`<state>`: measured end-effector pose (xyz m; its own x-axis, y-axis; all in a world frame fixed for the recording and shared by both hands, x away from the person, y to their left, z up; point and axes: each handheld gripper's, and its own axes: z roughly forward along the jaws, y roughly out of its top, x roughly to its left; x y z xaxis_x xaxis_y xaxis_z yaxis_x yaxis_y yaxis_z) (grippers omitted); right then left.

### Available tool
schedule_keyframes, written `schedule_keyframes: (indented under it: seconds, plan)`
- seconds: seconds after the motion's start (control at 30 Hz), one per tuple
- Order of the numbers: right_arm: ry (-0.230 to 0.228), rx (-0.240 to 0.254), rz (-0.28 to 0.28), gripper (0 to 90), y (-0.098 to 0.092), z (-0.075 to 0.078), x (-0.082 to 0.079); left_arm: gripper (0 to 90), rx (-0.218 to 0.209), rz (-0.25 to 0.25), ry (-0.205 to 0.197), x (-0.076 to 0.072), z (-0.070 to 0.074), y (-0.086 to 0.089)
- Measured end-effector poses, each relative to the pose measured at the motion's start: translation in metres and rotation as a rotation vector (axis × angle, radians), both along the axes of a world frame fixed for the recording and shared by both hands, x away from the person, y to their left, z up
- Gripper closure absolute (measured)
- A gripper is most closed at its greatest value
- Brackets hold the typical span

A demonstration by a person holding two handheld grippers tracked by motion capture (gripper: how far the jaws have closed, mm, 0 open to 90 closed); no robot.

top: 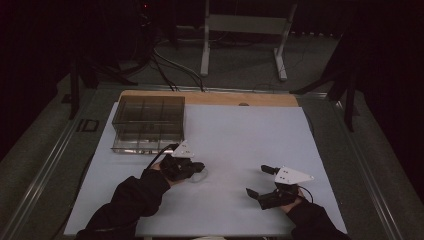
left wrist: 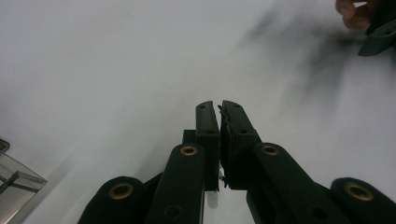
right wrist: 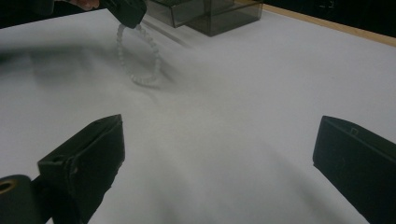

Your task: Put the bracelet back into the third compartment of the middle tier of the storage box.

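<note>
A loop of small white beads, a bracelet [right wrist: 138,58], hangs from the tips of my left gripper [right wrist: 125,13] and touches the white table sheet. In the high view the left gripper [top: 196,169] sits left of centre with the pale bracelet [top: 201,176] at its tips. In its own view the left gripper [left wrist: 219,106] has its jaws pressed together on a thin strand. My right gripper [top: 256,180] rests near the front right, jaws wide apart. In its own view the right gripper [right wrist: 219,130] has nothing between its jaws.
A clear plastic compartment box [top: 148,124] stands at the back left of the white sheet [top: 240,135], seen also as the box [right wrist: 205,14] and a box corner [left wrist: 14,183]. A wooden table edge [top: 215,98] runs behind. The person's other hand [left wrist: 355,11] shows far off.
</note>
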<state>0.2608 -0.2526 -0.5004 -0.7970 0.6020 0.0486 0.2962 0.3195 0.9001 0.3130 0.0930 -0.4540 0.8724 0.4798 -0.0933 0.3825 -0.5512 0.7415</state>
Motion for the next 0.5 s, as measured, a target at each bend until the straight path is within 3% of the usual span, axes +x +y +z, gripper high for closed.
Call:
schedule_keyframes:
  seconds: [0.5]
  plan:
    - [0.001, -0.001, 0.0, 2.2, 0.0, 0.0, 0.0, 88.5, -0.017, 0.022, -0.014, 0.002, 0.015, 0.011]
